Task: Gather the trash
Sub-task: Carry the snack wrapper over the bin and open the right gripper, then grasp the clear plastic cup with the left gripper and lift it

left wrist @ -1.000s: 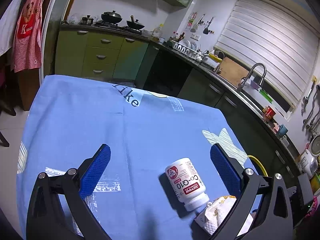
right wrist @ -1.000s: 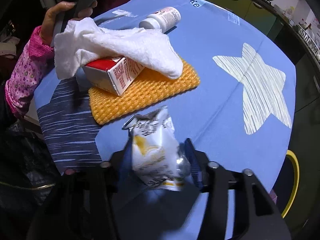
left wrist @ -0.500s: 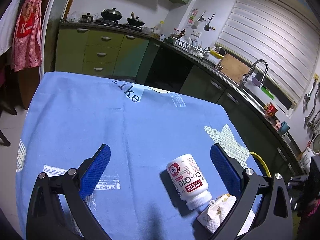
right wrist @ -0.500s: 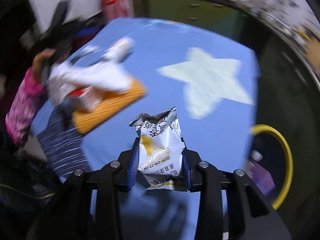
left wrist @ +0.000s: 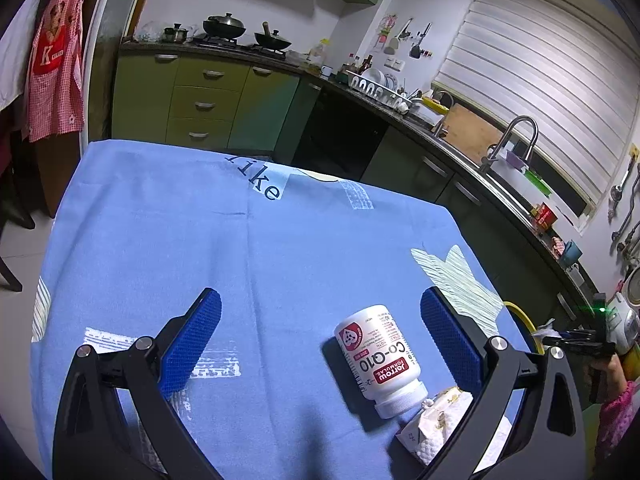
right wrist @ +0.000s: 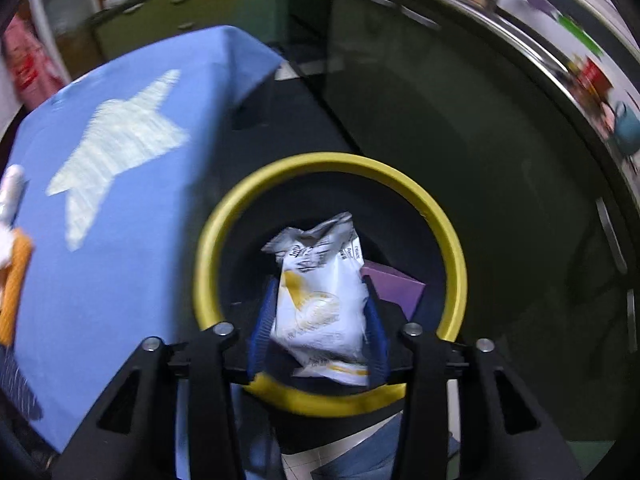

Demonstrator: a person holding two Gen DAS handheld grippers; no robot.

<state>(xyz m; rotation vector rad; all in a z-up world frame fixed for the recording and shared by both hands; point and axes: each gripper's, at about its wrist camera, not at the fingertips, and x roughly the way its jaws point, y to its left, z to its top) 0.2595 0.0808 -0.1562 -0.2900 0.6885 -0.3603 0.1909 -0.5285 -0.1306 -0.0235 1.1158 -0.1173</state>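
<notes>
Trash in play is a white snack wrapper (right wrist: pixel 320 300), pinched between the blue pads of the right hand-held gripper (right wrist: pixel 318 328), whose jaws have just been easing apart around it. Directly beneath hangs the yellow-rimmed bin (right wrist: pixel 452 248), probably so the wrapper drops in cleanly. The left hand-held gripper (left wrist: pixel 320 340) stands spread and empty over the blue worktop (left wrist: pixel 160 240), a pill bottle (left wrist: pixel 380 356) lying between its fingers.

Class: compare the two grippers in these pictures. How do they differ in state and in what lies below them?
The left gripper stands wide open and empty; the right gripper has a snack wrapper between its jaws, which have just been opening. The left is over the table; the right is above the yellow-rimmed bin. Both have blue pads.
</notes>
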